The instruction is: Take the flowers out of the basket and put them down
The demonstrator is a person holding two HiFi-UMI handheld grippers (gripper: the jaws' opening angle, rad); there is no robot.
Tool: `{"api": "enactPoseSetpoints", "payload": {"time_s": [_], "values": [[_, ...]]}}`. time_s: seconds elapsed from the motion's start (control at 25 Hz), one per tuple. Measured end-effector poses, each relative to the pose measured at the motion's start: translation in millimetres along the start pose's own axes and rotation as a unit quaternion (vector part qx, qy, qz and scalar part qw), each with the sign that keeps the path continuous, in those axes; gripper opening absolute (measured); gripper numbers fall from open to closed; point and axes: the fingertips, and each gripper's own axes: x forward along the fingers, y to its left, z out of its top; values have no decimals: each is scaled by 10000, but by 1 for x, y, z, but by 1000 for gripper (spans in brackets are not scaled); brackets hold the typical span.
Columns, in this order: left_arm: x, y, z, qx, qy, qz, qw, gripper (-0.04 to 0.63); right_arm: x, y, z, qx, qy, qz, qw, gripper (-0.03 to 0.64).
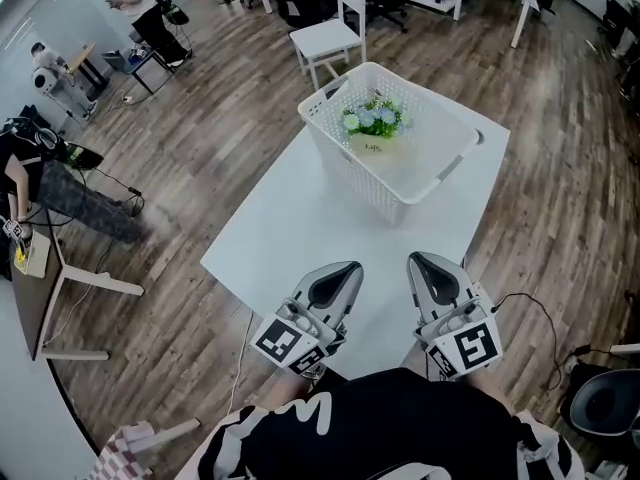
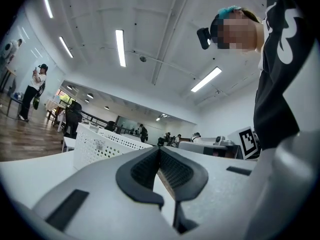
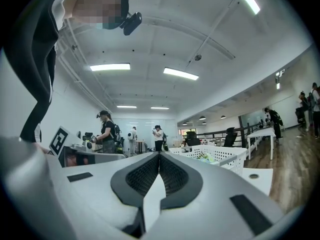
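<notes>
A bunch of pale blue and white flowers [image 1: 373, 118] with green leaves lies inside the white perforated basket [image 1: 400, 183], which stands at the far end of the white table [image 1: 280, 238]. My left gripper [image 1: 345, 268] and right gripper [image 1: 420, 260] hover side by side over the table's near edge, well short of the basket. Both point level towards it, jaws shut with nothing between them. In the left gripper view the shut gripper [image 2: 159, 149] faces the basket [image 2: 105, 146]. In the right gripper view the gripper [image 3: 160, 154] shows the basket [image 3: 220, 156] and flowers [image 3: 202, 157] ahead on the right.
A white chair [image 1: 330, 33] stands just beyond the table's far end. A wooden desk [image 1: 40, 268] and seated people are off to the left, and a black cable and a dark stool [image 1: 600, 403] lie on the floor at the right.
</notes>
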Motion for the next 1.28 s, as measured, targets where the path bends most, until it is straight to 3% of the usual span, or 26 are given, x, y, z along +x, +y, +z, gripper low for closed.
{"api": "enactPoseSetpoints", "payload": {"time_s": [0.28, 0.64, 0.76, 0.92, 1.12, 1.28], "values": [[24, 48, 0, -131, 70, 30, 9999, 5, 44, -33, 10, -121, -112, -196, 9997, 18], [44, 88, -2, -138, 118, -84, 9998, 5, 103, -84, 84, -1482, -497, 147, 9876, 18], [47, 94, -6, -233, 87, -130, 9996, 5, 130, -99, 83, -2327, -145, 274, 9720, 18], [45, 99, -14, -307, 108, -185, 9993, 5, 172, -101, 65, -3431, 141, 888, 9350, 18], [42, 106, -18, -438, 127, -178, 9988, 5, 220, -128, 1, -3824, 1504, 1300, 9024, 18], [40, 114, -18, -473, 128, -139, 9987, 5, 254, -132, -30, -3996, 1953, 1786, 8777, 18]]}}
